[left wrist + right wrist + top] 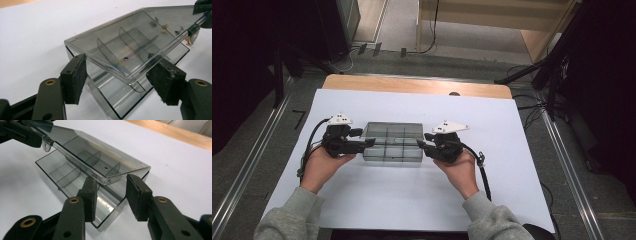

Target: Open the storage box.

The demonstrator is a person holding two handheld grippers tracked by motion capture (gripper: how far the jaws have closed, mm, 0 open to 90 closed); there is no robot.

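Midway, frame centre: the left gripper [368, 143] and right gripper [421, 145], jaws apart, bracket the organizer box [393, 142]'s half-raised lid [117, 47] ungripped; it could snap shut.

- The table [417, 86] is light wood, and a big white sheet [412, 200] covers most of its top.
- The floor [257, 145] around it is grey.
- Metal rails [249, 165] run along the floor on the left and right.
- Black cables [532, 107] lie on the floor at the far right.
- A light wooden shelf [532, 30] stands far back.
- The left and right sides of the room are dark.
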